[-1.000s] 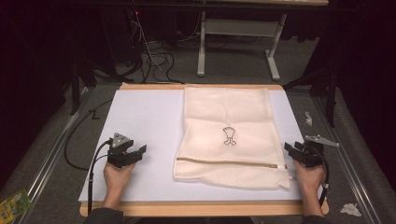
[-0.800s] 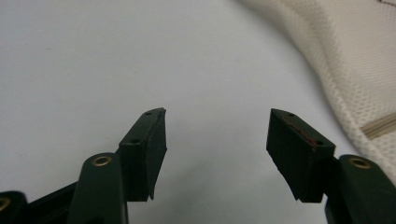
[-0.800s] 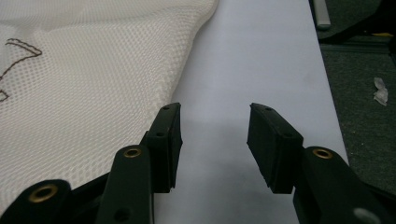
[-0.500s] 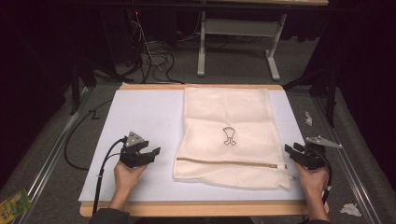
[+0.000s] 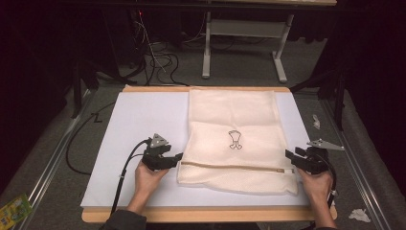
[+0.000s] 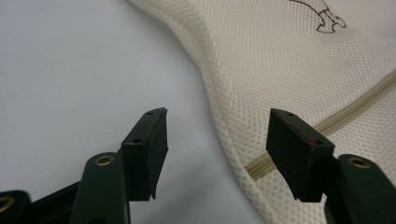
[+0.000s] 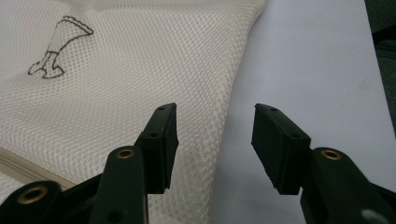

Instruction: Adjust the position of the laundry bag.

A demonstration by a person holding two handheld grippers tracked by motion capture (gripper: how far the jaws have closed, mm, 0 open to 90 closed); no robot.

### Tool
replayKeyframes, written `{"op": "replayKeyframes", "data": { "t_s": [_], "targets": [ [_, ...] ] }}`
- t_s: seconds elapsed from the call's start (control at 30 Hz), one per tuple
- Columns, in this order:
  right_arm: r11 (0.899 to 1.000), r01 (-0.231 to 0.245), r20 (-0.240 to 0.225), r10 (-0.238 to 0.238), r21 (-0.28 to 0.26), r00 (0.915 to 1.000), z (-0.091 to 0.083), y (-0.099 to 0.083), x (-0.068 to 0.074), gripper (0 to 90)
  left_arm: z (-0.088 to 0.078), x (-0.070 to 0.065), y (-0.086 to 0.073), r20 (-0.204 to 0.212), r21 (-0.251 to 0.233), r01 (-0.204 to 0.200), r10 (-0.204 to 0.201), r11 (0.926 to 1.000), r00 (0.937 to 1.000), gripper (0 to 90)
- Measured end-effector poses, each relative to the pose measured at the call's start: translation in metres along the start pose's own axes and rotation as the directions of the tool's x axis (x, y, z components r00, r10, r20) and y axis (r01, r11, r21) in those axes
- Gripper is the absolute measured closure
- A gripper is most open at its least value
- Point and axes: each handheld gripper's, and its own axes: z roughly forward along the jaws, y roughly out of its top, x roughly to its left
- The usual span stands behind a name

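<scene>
- In the high view, a cream mesh bag [image 5: 234, 139] is seen lying flat on a white sheet [image 5: 139, 124] that covers the table [image 5: 206, 214]; its zip [image 5: 230, 166] runs across near the edge closest to the person, and a small dark drawing [image 5: 234, 139] is printed at its middle
- The left gripper [image 5: 176, 157] is held low over the sheet in the left hand [image 5: 149, 176], the forearm coming in from the bottom edge and angled a little to the right; the jaws are pointed at the left edge of the bag, level with the zip end, and are just beside it
- The right gripper [image 5: 290, 157] is held in the right hand [image 5: 315, 182] at the bag's right edge, jaws pointed left toward the zip end there; the jaws have just been opening further, with nothing pinched
- In the left gripper view, the left gripper [image 6: 217, 140] is shown with jaws spread wide, one over the bare sheet [image 6: 79, 70], the other over the mesh bag [image 6: 280, 60]; the bag's edge and the zip [image 6: 355, 105] lie between and below them, ungripped
- In the right gripper view, the right gripper [image 7: 215, 140] is shown wide apart as well, one jaw over the mesh bag [image 7: 140, 60], the other over the sheet [image 7: 313, 60]; whether the pads touch the cloth cannot be told
</scene>
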Motion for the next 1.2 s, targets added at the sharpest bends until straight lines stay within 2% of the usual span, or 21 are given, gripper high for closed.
{"op": "replayKeyframes", "data": {
  "t_s": [0.13,0.27,0.53,0.77,0.8,0.87,0.93,1.03,1.13,1.17,1.2],
  "targets": [
    [1.000,0.002,0.004,-0.002,0.024,1.0000,0.003,0.001,0.002,48.7,0.012,-0.010,0.007,0.008,0.031,-0.018,0.018,0.9993,0.9998,37.6],
    [1.000,0.005,0.000,-0.005,0.030,1.0000,0.005,0.002,0.004,46.9,0.018,-0.014,0.011,0.007,0.034,-0.025,0.024,0.9991,0.9997,37.2],
    [0.999,0.014,0.010,-0.014,0.045,0.9999,0.012,0.003,0.006,41.6,0.040,-0.023,0.019,0.011,0.062,-0.004,0.003,0.9981,0.9999,39.9],
    [0.997,0.007,0.009,-0.007,0.073,0.9999,0.018,0.003,0.006,42.0,0.048,-0.025,0.022,-0.004,0.086,0.003,-0.002,0.9963,1.0000,44.7],
    [0.997,0.003,0.004,-0.003,0.076,1.0000,0.019,0.003,0.006,43.5,0.049,-0.025,0.023,-0.002,0.091,0.005,-0.005,0.9958,1.0000,44.7],
    [0.996,0.000,-0.013,0.001,0.092,0.9999,0.021,0.003,0.006,50.9,0.050,-0.024,0.023,0.011,0.096,0.010,-0.011,0.9953,0.9999,52.2],
    [0.996,0.001,-0.018,0.001,0.095,0.9998,0.023,0.003,0.006,54.3,0.051,-0.023,0.022,0.008,0.100,0.008,-0.009,0.9949,0.9999,54.1],
    [0.991,0.019,-0.035,-0.015,0.131,0.9993,0.027,0.003,0.009,60.8,0.051,-0.022,0.022,0.010,0.109,0.002,-0.003,0.9941,0.9999,60.5],
    [0.989,0.017,-0.049,-0.010,0.147,0.9988,0.029,0.002,0.008,69.8,0.052,-0.019,0.021,0.030,0.125,0.011,-0.015,0.9921,0.9994,72.9],
    [0.989,0.017,-0.049,-0.010,0.147,0.9988,0.029,0.002,0.008,69.8,0.052,-0.019,0.021,0.030,0.125,0.011,-0.015,0.9921,0.9994,76.5],
    [0.989,0.019,-0.048,-0.013,0.147,0.9988,0.028,0.003,0.007,76.4,0.051,-0.018,0.022,0.035,0.126,0.014,-0.019,0.9920,0.9992,80.4]
  ]
}}
